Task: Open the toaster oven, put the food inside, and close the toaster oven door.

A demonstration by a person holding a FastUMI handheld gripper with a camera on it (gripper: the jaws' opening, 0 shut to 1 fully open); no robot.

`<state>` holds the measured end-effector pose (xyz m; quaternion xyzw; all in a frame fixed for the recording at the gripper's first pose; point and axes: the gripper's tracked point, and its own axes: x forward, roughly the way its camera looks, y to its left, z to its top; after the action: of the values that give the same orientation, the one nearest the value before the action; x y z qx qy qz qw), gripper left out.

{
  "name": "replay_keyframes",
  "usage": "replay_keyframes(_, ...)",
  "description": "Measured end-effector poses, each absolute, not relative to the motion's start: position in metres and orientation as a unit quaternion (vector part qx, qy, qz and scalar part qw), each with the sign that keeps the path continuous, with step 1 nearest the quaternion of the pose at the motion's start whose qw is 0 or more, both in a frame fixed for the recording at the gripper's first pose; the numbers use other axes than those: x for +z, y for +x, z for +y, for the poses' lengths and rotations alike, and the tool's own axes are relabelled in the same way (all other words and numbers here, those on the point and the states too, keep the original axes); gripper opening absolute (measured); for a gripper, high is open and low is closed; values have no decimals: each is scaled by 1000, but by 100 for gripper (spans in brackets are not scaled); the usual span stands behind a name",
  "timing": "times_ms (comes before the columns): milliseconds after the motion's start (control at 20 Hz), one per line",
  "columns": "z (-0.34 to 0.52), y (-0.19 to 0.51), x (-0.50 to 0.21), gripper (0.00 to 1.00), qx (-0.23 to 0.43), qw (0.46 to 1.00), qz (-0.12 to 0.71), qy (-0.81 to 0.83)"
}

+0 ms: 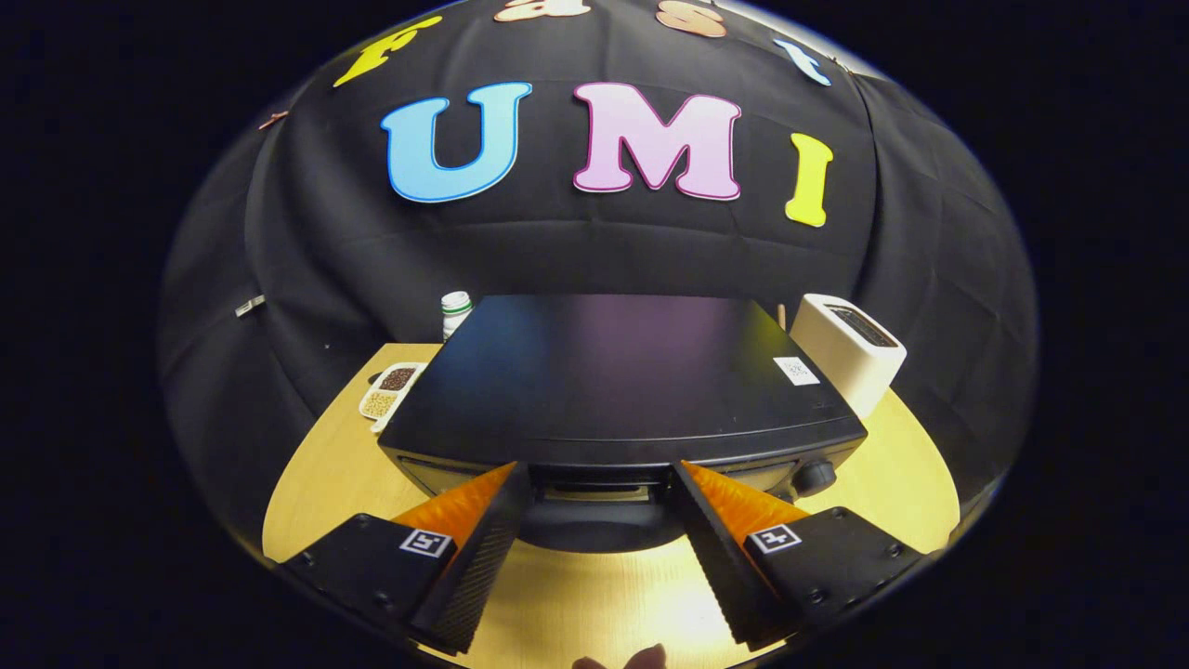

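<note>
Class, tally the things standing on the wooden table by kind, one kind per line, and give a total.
Toaster oven, black, ahead of the open gripper: 1
Toaster, cream: 1
Bottle, white: 1
Divided dish of grains: 1
Total: 4

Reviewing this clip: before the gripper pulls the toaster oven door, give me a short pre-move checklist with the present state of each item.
1. Gripper lined up with the toaster oven front: ok, the door handle sits between the jaws.
2. Jaws spread enough to take the handle: ok, open.
3. Jaws pressing on the handle: not ok, no contact visible.
4. Door closed: ok, apparently.
5. Table in front of the door free for it to swing down: ok.
6. Food located: cannot tell; a divided dish sits left of the oven.
</note>
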<state>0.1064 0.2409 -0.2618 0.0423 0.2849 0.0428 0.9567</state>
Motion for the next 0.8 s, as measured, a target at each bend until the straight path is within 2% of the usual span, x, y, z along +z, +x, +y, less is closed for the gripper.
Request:
replay_keyframes(500, 238, 27, -297, 100, 47, 948, 316, 23)
replay_keyframes(800, 235, -16, -351, 99, 57, 920, 387, 12)
